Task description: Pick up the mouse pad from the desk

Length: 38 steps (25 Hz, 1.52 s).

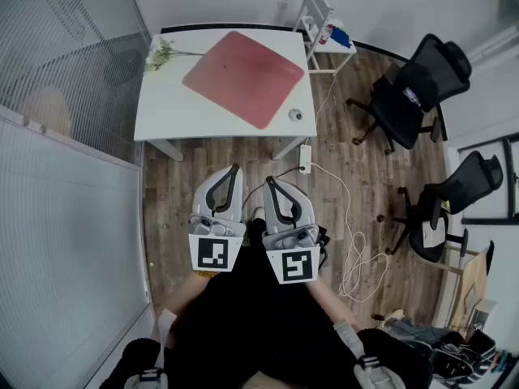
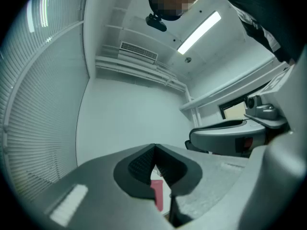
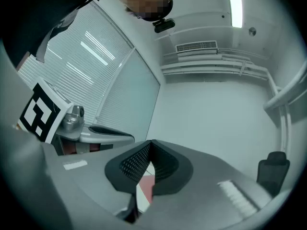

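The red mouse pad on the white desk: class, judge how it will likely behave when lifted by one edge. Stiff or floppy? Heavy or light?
Probably floppy: the mouse pad looks thin and lies flat on the desk, so it may droop from a one-edge grip. Likely light for its area. Lying flush, its edge may be hard to get under.

An office: a white desk (image 1: 162,108) and two black swivel chairs (image 1: 415,91).
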Each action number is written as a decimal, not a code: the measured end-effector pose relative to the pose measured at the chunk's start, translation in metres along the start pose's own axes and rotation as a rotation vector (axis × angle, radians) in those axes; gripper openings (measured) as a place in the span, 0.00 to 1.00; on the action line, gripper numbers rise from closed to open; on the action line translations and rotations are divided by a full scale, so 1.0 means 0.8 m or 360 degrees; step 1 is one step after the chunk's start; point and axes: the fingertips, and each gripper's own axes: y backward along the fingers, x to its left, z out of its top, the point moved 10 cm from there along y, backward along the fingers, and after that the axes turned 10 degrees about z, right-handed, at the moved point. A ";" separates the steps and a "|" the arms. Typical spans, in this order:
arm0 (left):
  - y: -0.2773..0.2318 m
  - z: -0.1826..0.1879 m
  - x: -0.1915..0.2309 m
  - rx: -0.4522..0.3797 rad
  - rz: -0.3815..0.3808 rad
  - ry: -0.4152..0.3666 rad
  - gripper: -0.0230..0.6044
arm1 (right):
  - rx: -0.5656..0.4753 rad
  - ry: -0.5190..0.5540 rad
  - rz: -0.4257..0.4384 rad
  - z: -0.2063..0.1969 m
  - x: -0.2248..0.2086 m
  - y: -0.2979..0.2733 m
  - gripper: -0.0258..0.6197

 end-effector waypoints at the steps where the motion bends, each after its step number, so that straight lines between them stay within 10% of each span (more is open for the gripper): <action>1: 0.006 0.001 0.004 0.0003 -0.0033 -0.0091 0.04 | 0.0003 -0.0011 0.0005 0.000 0.007 0.001 0.07; 18: 0.046 -0.018 0.054 0.0038 -0.0101 -0.0183 0.04 | 0.0111 -0.0033 -0.0048 -0.008 0.063 -0.002 0.10; 38: -0.114 -0.040 -0.004 0.0139 -0.0105 -0.0325 0.04 | 0.0061 -0.0098 0.0158 -0.069 -0.111 -0.076 0.11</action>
